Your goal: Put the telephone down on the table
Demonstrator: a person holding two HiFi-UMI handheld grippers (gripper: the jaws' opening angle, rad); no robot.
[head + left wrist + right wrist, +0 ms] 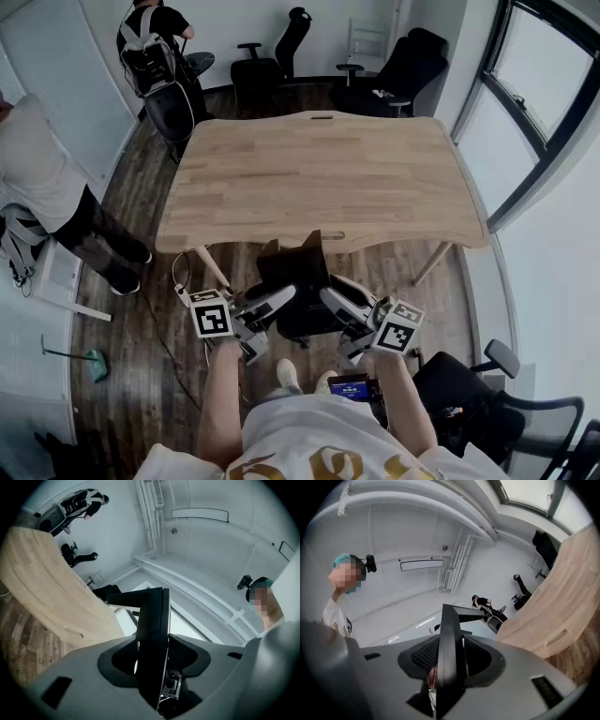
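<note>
Left gripper view shows my left gripper (152, 654) clenched on the black telephone (153, 620), which stands edge-on between the pads. My right gripper (448, 663) clamps the same slab from its other side. From the head view, the telephone hangs over the wooden floor (141, 375), just short of the table (319, 178) and its near edge. Beyond the far edge stand black office chairs (272, 56). A person (47, 178) stands at the left, and another chair (487, 403) sits by my right elbow.

The head view looks steeply down from high above onto the whole table (319, 178), and both gripper views, close behind their jaws and rolled sideways, share its near edge with it.
</note>
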